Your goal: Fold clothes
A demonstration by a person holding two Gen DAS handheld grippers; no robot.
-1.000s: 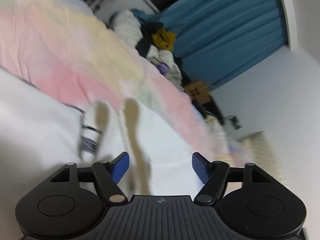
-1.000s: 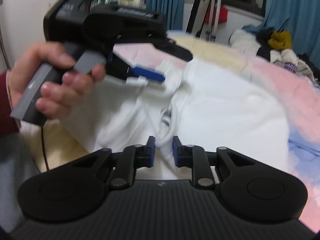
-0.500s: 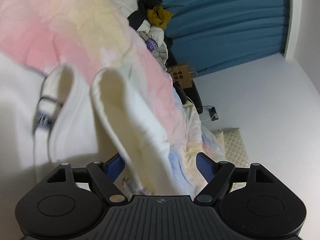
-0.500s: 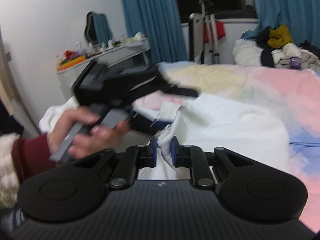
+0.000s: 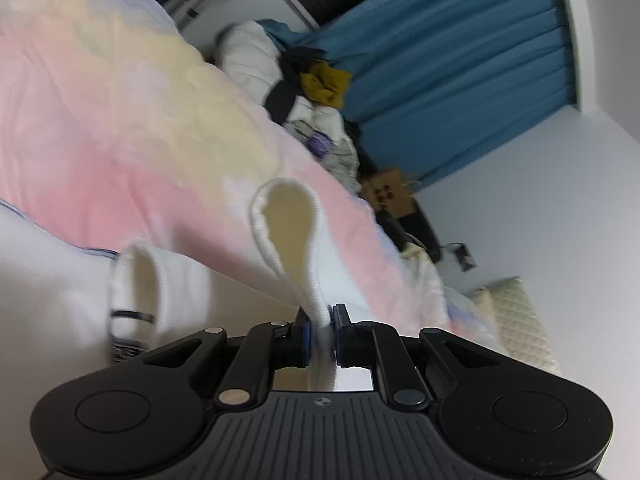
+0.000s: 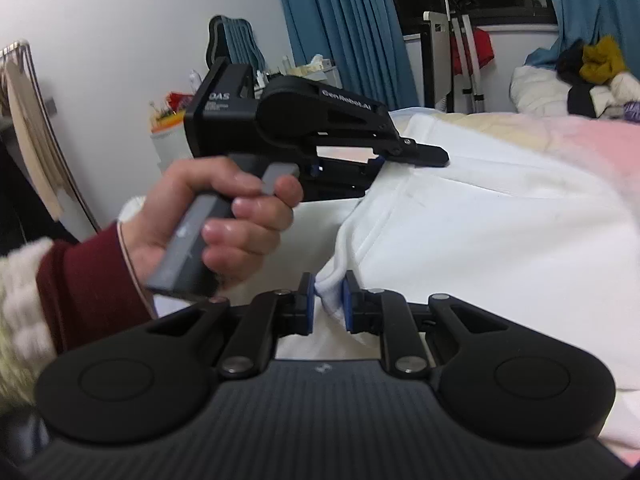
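Folding looks barely begun: the white sweatshirt (image 6: 500,220) lies spread on the pastel bedspread (image 5: 120,120), right gripper (image 6: 327,300) clamped on its near edge, left gripper (image 5: 320,330) closing on a ribbed cuff (image 5: 298,240).

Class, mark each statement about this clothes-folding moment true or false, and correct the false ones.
1. The left gripper has white garment fabric between its jaws. True; they are closing on it.
2. The right gripper is empty. False: it pinches a white fabric edge.
3. The curtains are red. False: they are blue.
4. The garment lies on a pastel bedspread. True.
5. The hand wears a dark red sleeve. True.
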